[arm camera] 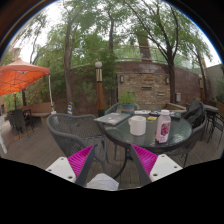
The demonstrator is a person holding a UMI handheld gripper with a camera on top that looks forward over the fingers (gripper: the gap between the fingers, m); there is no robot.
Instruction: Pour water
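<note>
The claw (112, 160) is hanging open in the air, its two pink pads (82, 158) spread wide with nothing between them. Beyond the fingers, a round glass table (150, 137) is standing on a patio. A white cup (138, 125) is sitting on it, and just beside that a clear bottle (163, 127) with a pink label is standing upright; any writing on the label is too small to read. A laptop (112, 118) is lying farther back on the table. A dark chair (72, 132) is standing near the table, an orange umbrella (20, 77) is showing off to one side, and a brick wall (145, 85) with trees is rising behind.
</note>
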